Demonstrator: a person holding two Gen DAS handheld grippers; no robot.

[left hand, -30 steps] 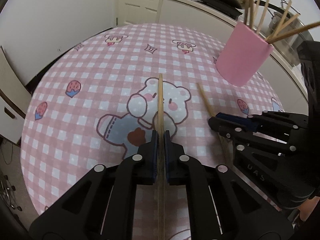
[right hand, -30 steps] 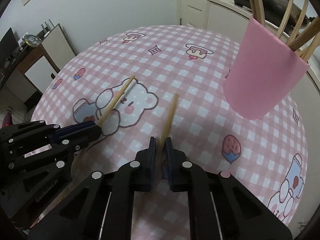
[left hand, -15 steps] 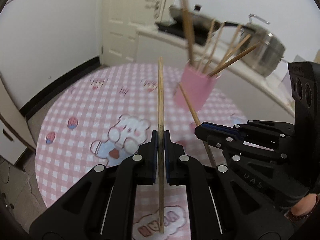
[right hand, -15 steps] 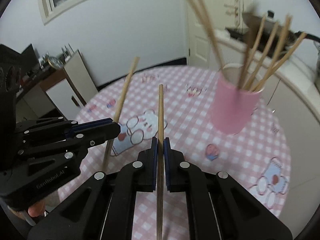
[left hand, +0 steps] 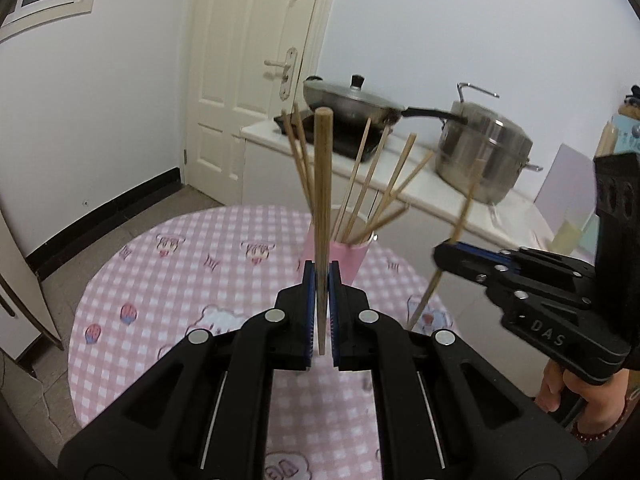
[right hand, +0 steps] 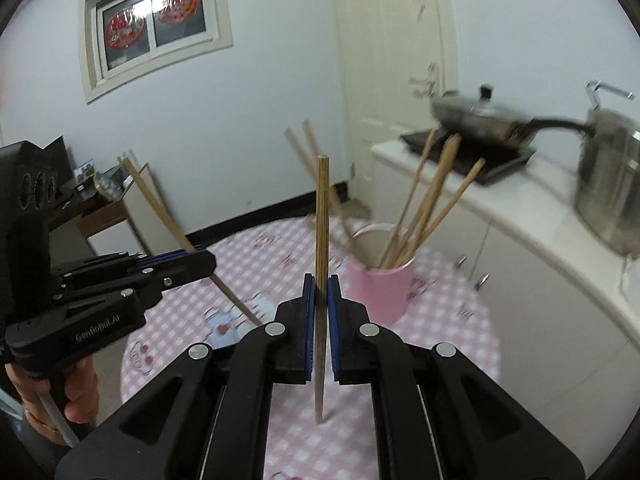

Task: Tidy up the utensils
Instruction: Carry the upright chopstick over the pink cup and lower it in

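My left gripper is shut on a wooden chopstick and holds it upright, well above the round table. My right gripper is shut on a second chopstick, also upright. A pink cup with several chopsticks leaning in it stands on the table beyond both grippers; it also shows in the right wrist view. The right gripper with its chopstick appears at the right of the left wrist view. The left gripper with its chopstick appears at the left of the right wrist view.
The table has a pink checked cloth with cartoon bears. Behind it a white counter carries a lidded pan on a hob and a steel pot. A white door is at the back.
Both grippers have lifted their chopsticks off the table and risen and tilted up. The cup now lies lower and farther ahead in both views.
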